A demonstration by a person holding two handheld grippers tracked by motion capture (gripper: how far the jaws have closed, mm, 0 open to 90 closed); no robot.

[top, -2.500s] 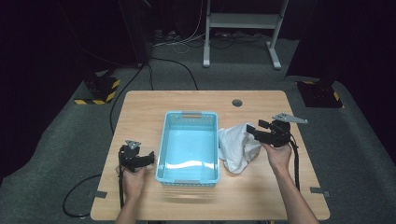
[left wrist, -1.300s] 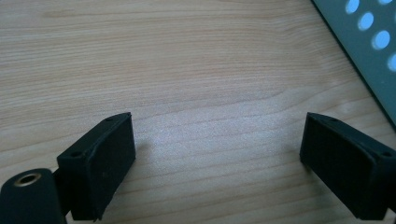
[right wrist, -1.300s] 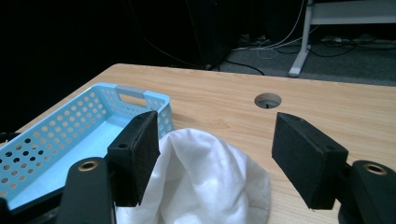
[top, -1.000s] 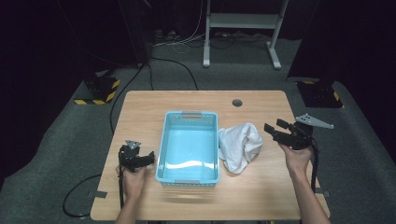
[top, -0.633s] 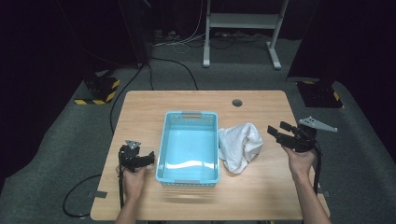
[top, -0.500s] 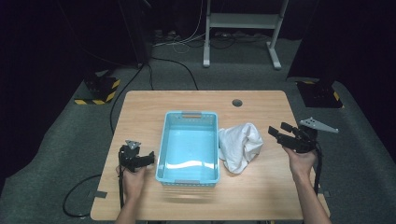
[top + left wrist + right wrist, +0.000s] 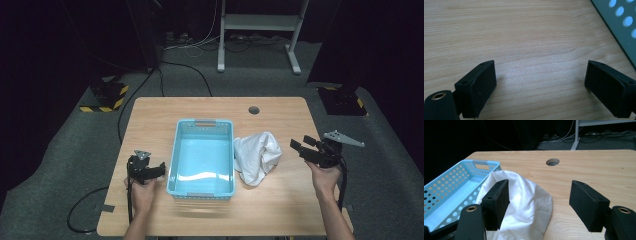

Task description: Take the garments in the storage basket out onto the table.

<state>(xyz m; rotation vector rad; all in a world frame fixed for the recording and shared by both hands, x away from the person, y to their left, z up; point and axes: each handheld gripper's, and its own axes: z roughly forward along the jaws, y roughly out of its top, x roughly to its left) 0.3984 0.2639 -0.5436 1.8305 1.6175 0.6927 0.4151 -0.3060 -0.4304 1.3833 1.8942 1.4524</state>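
On the wooden table (image 7: 280, 210) sits a light blue plastic basket (image 7: 203, 156) with little round holes in its sides. It is in the middle of the table and has nothing inside. Just to the right of the basket lies a white cloth (image 7: 256, 157), all crumpled in a heap. It touches the basket's right wall. Behind the cloth, near the far edge, the table has a small round hole (image 7: 254, 110).

At the left of the high view, the left gripper (image 7: 156, 171) is held low near the table, just beside the basket's left wall. Its jaws are wide apart with nothing between them, and in the left gripper view you see bare wood under them and a corner of the basket (image 7: 621, 22).

Over on the right side, the right gripper (image 7: 297, 146) points toward the cloth but stays a little away from it. Its jaws are spread wide too and hold nothing. From the right gripper view, the cloth (image 7: 529, 205) lies past its left jaw.
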